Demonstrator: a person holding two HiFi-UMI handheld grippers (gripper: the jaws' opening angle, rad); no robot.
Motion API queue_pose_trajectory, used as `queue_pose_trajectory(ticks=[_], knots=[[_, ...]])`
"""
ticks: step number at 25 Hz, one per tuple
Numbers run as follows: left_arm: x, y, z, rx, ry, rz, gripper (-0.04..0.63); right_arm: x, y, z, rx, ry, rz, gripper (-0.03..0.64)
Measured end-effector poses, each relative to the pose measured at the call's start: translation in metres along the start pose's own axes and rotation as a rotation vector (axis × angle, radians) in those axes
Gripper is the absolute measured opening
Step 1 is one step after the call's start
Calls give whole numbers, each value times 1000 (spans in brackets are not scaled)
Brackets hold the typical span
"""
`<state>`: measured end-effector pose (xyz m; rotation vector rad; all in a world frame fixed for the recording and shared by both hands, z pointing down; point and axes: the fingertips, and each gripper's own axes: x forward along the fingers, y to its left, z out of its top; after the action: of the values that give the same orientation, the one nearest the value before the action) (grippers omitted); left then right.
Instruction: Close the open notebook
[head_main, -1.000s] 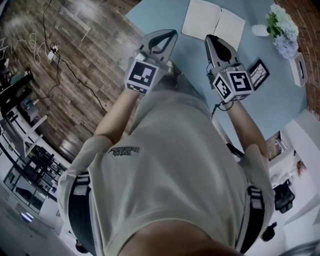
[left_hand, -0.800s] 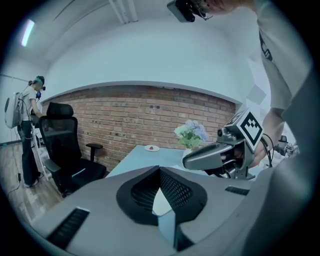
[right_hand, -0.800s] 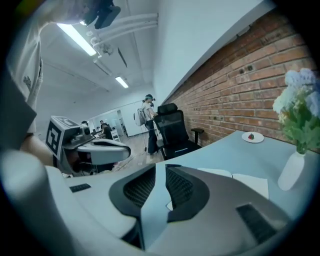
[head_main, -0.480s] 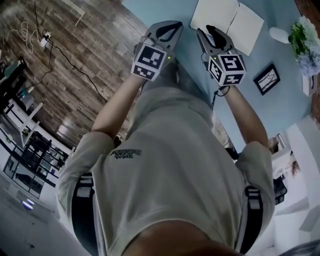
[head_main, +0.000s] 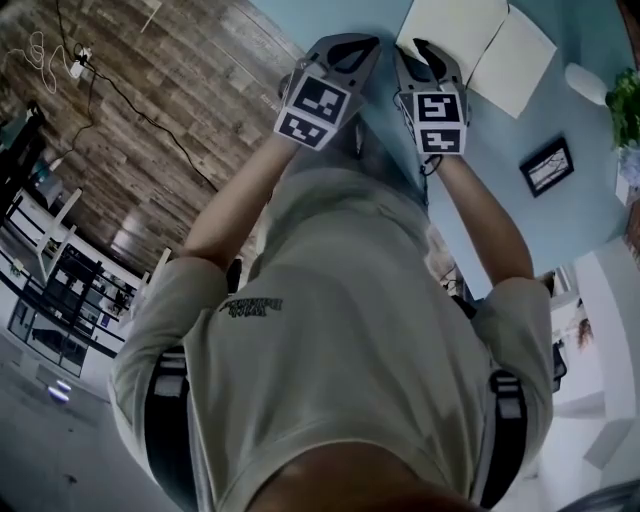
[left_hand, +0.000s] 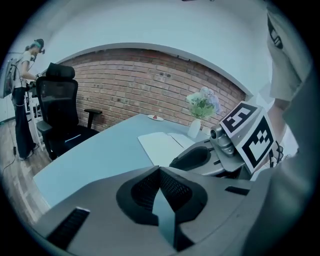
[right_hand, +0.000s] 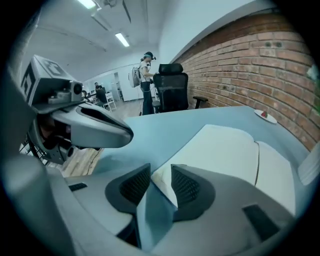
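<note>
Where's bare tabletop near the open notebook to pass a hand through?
Bare: the wide table stretch left of the notebook toward the office chair, and the strip between notebook and picture frame. Crowded: the far right, by the vase and flowers.

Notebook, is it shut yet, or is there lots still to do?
Nothing is done yet: the notebook lies open flat on the blue table. In hand: the right claw has just been opening, empty, with the notebook's near corner showing through its gap; the left claw is shut. Still to do: catch one cover and fold it over.
</note>
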<state>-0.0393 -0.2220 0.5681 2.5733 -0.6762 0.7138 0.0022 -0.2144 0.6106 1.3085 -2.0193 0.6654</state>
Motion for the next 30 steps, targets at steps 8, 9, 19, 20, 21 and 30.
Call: queue_pose_trajectory(ticks=[8, 9, 19, 20, 21, 30], knots=[[4, 7, -2, -12, 17, -9, 13, 4, 1, 0, -32, -2, -23, 76], [4, 5, -2, -9, 17, -12, 13, 3, 2, 0, -19, -10, -15, 40], [5, -40, 21, 88, 15, -100, 12, -74, 1, 29, 14, -220, -72, 18], [7, -49, 28, 102, 9, -122, 13, -86, -5, 31, 28, -243, -92, 18], [10, -59, 37, 118, 4, -147, 12, -100, -12, 33, 39, -263, -115, 18], [65, -148, 62, 234, 82, -333, 14, -189, -104, -14, 179, -275, -436, 25]])
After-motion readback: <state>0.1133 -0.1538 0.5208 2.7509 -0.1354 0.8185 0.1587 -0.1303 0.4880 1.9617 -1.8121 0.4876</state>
